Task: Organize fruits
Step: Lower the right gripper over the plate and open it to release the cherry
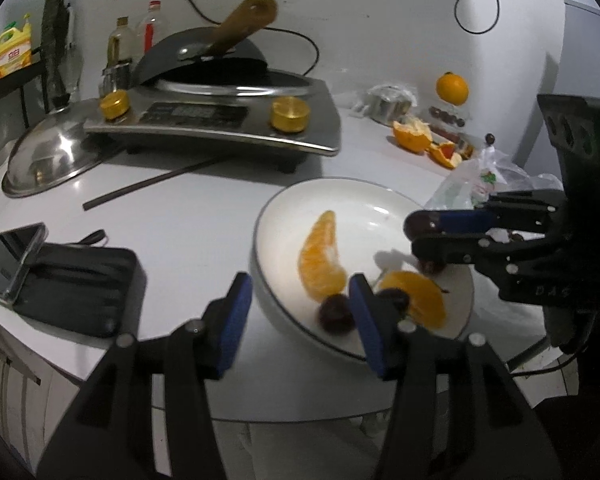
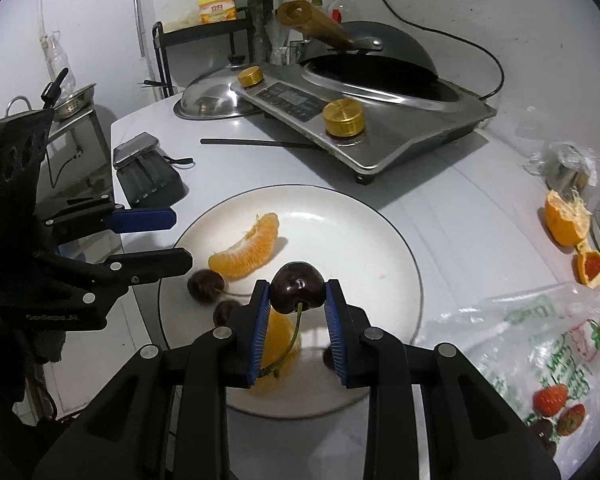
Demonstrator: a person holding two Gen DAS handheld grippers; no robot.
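The right gripper (image 2: 297,294) is pinching a dark cherry (image 2: 297,288) between its blue pads, its stem dangling, above the white plate (image 2: 364,240). The left gripper (image 1: 300,304) is hanging spread wide and empty at the plate's near rim. Two orange segments (image 2: 248,246) and loose cherries (image 2: 205,285) are lying on the plate.
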